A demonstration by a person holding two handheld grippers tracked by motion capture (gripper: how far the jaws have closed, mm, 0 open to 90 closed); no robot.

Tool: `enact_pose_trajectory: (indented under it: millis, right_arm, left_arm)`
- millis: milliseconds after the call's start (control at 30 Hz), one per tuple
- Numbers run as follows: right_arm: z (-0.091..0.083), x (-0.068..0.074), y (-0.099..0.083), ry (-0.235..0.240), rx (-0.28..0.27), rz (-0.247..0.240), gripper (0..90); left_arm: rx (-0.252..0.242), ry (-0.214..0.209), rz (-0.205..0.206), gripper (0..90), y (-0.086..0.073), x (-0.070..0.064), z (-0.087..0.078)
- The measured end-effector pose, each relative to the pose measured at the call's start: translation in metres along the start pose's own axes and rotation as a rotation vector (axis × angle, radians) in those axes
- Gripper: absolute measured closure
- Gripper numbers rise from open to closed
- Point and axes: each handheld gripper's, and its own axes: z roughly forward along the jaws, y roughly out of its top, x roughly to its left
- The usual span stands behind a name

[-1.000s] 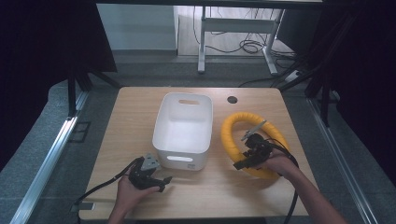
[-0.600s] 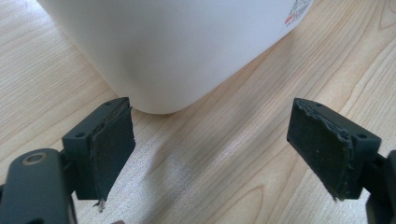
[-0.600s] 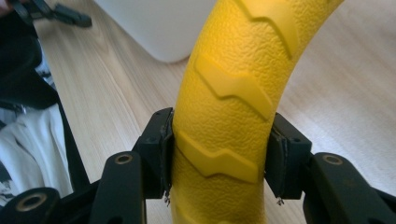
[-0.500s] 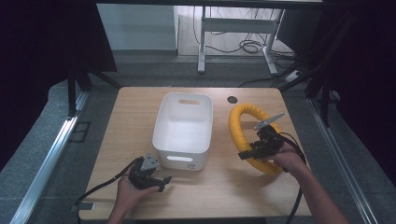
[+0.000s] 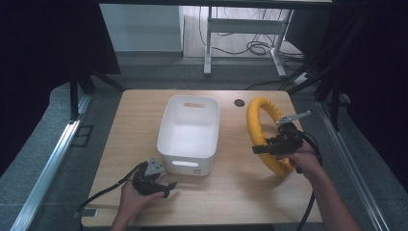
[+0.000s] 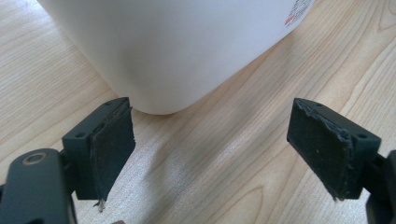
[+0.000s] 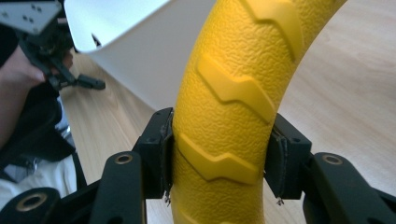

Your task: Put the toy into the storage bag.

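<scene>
The right gripper (image 5: 260,149) has its fingers clamped on the yellow ring (image 5: 262,132), tilted up at the white bin's (image 5: 190,127) three o'clock, likely for lifting in, while the left gripper (image 5: 169,185) waits wide open, empty, on the bench (image 5: 139,110) at seven o'clock.

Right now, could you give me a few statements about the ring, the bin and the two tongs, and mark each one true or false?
1. The right tongs are shut on the yellow ring. True.
2. The left tongs grip the white bin. False: they are open, with bare table between the pads, just short of the bin's corner.
3. The yellow ring lies inside the bin. False: it is to the right of the bin, tilted up on edge.
4. The bin holds nothing in the high view. True.
5. The left tongs are by the bin's near end. True.
</scene>
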Motion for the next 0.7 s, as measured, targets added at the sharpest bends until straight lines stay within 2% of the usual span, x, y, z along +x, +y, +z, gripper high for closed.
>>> enact_pose_trajectory:
  millis: [33,67,133,500,700]
  right_arm:
    - [-0.005,-0.002,0.000,-0.008,-0.032,0.009,50.5]
    - [-0.005,-0.002,0.000,-0.008,-0.032,0.009,50.5]
    - [-0.013,-0.004,0.001,-0.011,-0.071,0.018,50.6]
    - [-0.030,-0.004,0.002,-0.002,-0.175,0.037,50.6]
    - [-0.034,0.001,0.005,0.007,-0.221,0.024,50.5]
  left_arm:
    - [-0.001,0.002,0.001,15.2,0.000,0.000,0.000]
    - [-0.001,0.002,0.001,15.2,0.000,0.000,0.000]
    - [0.000,0.001,0.001,15.2,0.000,0.000,0.000]
    - [-0.002,0.003,0.000,15.2,0.000,0.000,0.000]
    - [-0.003,0.004,0.003,15.2,0.000,0.001,-0.001]
